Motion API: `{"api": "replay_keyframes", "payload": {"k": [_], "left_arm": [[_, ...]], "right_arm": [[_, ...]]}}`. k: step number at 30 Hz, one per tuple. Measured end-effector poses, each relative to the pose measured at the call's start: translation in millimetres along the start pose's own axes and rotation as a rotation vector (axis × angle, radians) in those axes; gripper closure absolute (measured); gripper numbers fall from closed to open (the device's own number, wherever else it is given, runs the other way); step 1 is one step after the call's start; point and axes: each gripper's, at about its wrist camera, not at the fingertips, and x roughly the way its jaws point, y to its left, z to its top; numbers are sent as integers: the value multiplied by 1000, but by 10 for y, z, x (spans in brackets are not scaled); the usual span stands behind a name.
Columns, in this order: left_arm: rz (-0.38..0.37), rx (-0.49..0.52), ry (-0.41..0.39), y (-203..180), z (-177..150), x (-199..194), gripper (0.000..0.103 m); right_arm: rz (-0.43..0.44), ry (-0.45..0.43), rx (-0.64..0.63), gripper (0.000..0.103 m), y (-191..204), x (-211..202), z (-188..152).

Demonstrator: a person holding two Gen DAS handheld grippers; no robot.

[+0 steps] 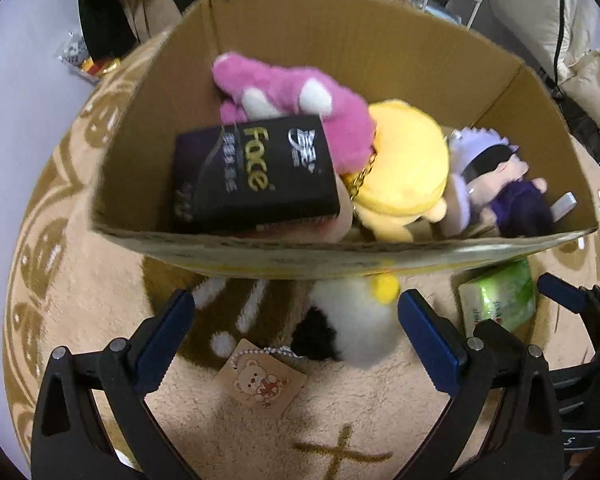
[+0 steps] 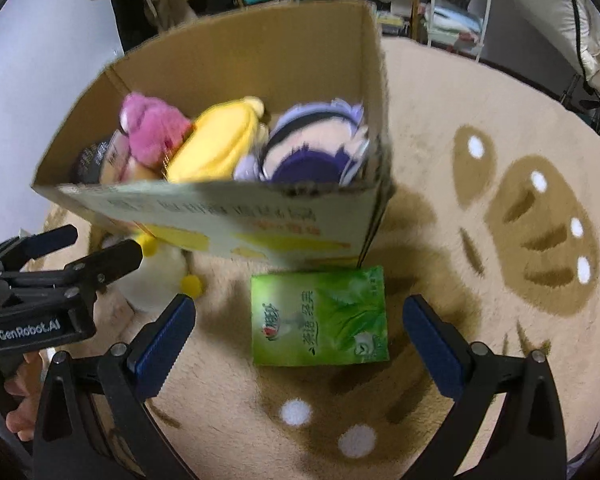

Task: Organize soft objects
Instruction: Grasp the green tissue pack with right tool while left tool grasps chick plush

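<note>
Both grippers hang over the tan rug (image 2: 440,128) w/ nothing in them. Left gripper (image 1: 296,316) has its jaws spread wide; between them, just ahead of the tips, lies a white plush (image 1: 356,320) w/ a black patch and yellow pom-poms, touching the near wall of the cardboard box (image 1: 340,40). A paper tag (image 1: 260,378) w/ a bear drawing sits on a bead chain between the jaws, closer in than the plush. Beyond the tips, inside the box: a black tissue pack (image 1: 256,176) marked "Face" toward the left jaw's side, a pink plush (image 1: 300,104) behind it, a yellow plush (image 1: 408,168) straight ahead, and a purple-haired doll (image 1: 500,184) off toward the right jaw's side. All four are packed touching each other. Right gripper (image 2: 298,324) also has jaws spread wide; a green tissue pack (image 2: 320,316) lies flat on the rug right between them, not touched by either jaw, its far edge just beside the box's front corner. From the right wrist view the left gripper shows off beyond the left jaw, its fingers apart, hovering by the white plush. Same box contents visible past the tips there, though blurred. Shelves and bags fill the backgrnd, too blurry to read.
</note>
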Motion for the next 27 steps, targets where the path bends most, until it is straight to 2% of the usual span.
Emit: {"api": "replay_keyframes", "payload": {"k": [11, 15, 17, 22, 26, 27], "left_arm": [[-19, -1, 71, -53, 52, 307, 5], [-33, 15, 101, -93, 25, 425, 19], [-18, 31, 102, -175, 55, 468, 21], [-33, 38, 82, -250, 60, 452, 37], [-59, 25, 72, -258, 60, 429, 59], [-56, 28, 73, -255, 62, 426, 60]], "right_arm": [[10, 126, 57, 0, -128, 307, 32], [-18, 140, 26, 0, -85, 345, 20], [-45, 150, 7, 0, -46, 373, 7], [-88, 157, -18, 8, 22, 413, -20], [-97, 149, 1, 16, 43, 419, -49], [-98, 148, 5, 20, 13, 409, -51]]}}
